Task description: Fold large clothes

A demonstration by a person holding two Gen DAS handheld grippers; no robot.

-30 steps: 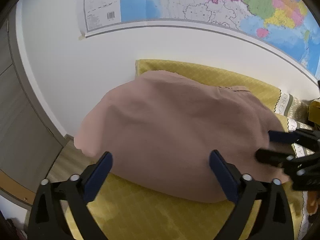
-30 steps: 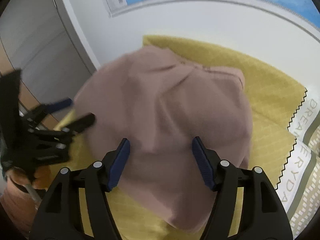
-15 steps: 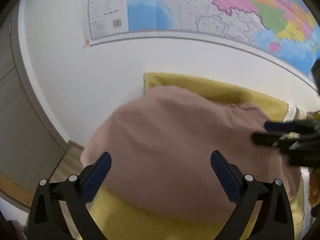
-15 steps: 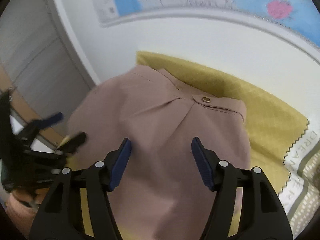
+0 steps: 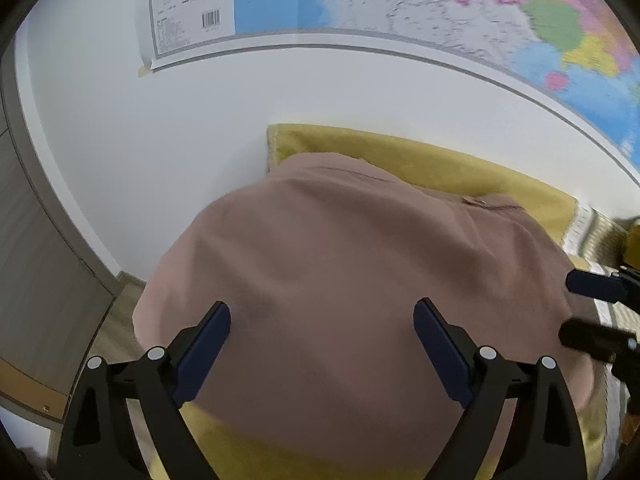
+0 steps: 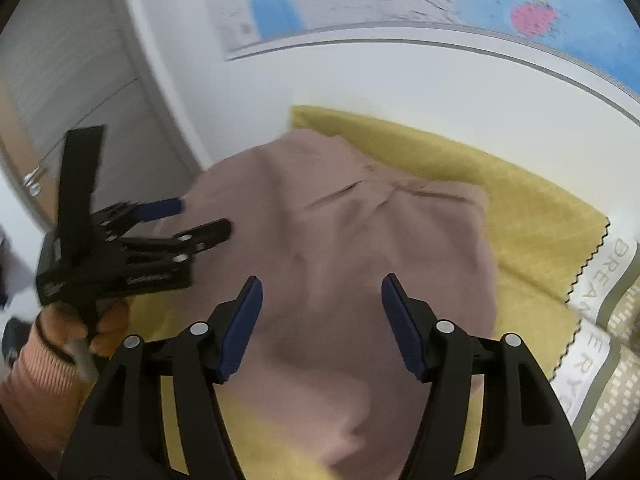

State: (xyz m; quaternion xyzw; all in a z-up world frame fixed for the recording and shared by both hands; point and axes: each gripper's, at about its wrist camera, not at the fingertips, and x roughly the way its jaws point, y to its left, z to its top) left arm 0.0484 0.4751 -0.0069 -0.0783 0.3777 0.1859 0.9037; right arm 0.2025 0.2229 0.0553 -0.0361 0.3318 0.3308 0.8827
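- Dusty-pink garment (image 5: 352, 280), folded to a broad rounded pile, lying on a mustard-yellow quilted cover (image 5: 460, 164).
- Waistband end with a small button tab (image 5: 474, 201) toward the wall; pleats fanning from it across the pink cloth in the right wrist view.
- Near edge of the garment (image 6: 344, 300) reaching down toward both cameras, yellow cover showing past it on both sides and below.
- Left gripper (image 5: 322, 348) above the near part of the garment, pointed down at a slant; jaws very wide and just beginning to close, blue pads well apart, nothing pinched, only the flat pink cloth seen between them.
- Right gripper (image 6: 322, 324) likewise above the garment, jaws about half spread and opening, pads clear of the fabric, nothing held.
- Each gripper visible in the other's view: right one at the right edge of the left wrist view (image 5: 596, 312), left one at the left of the right wrist view (image 6: 188, 220), over the garment's left edge.
- Left hand (image 6: 84, 320) wrapped round the gripper handle, ribbed peach sleeve (image 6: 36, 392) at the wrist.
- White wall (image 5: 160, 140) behind the cover, coloured wall map (image 5: 400, 0) above it.
- White lettered strip (image 6: 600, 320) with a zigzag border beside the yellow cover on the right.
- Grey wood-grain panel (image 5: 36, 280) at far left.
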